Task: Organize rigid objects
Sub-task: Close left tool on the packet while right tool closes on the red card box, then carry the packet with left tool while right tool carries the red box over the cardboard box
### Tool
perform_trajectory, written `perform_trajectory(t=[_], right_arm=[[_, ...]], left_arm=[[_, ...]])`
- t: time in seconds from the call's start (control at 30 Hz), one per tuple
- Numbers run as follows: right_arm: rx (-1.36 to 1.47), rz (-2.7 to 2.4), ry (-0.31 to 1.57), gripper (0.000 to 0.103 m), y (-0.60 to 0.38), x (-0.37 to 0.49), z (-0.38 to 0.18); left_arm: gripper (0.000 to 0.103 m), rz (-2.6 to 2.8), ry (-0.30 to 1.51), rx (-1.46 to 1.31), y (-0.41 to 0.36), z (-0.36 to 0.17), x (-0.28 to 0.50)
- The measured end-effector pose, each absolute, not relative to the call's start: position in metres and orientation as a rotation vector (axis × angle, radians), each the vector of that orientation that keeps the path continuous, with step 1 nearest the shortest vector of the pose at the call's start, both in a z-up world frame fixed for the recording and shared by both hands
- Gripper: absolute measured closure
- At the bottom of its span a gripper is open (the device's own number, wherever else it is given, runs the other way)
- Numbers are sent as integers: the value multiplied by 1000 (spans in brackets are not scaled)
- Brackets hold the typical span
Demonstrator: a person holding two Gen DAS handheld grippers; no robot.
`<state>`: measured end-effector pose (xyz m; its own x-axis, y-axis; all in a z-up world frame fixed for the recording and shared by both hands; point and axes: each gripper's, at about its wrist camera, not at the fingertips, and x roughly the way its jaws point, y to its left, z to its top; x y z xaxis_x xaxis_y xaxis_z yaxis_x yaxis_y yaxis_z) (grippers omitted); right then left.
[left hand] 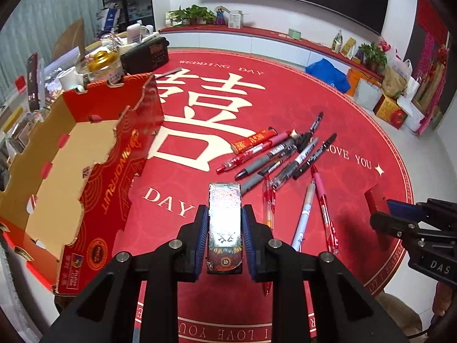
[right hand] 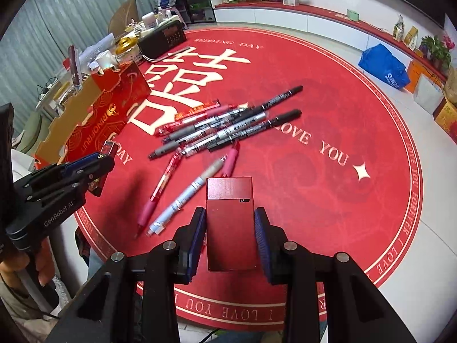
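Right of the red cardboard tray [left hand: 114, 154], each tool grips a stiff, light box midway along its sides: the left tool [left hand: 224, 228] a glossy patterned box [left hand: 225, 223], the right tool [right hand: 230, 234] a plain red box [right hand: 230, 223].

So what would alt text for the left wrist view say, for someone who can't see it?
The left tongs grip a small shiny box above a round red mat. An open cardboard tray sits to the left, loose pens lie scattered ahead, and the right tongs hold a red box at the right edge.
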<state>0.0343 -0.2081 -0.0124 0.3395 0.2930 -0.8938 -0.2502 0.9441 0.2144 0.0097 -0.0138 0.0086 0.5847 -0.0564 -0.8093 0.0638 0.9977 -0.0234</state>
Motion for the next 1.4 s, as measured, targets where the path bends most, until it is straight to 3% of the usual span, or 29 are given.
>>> perform_trajectory(t=[0.67, 1.4], right_arm=[[-23, 505, 1103, 67, -137, 56, 24], [-95, 797, 1050, 67, 13, 77, 53]], left_arm=[[78, 42, 819, -95, 36, 49, 2], [78, 347, 765, -259, 168, 52, -18]])
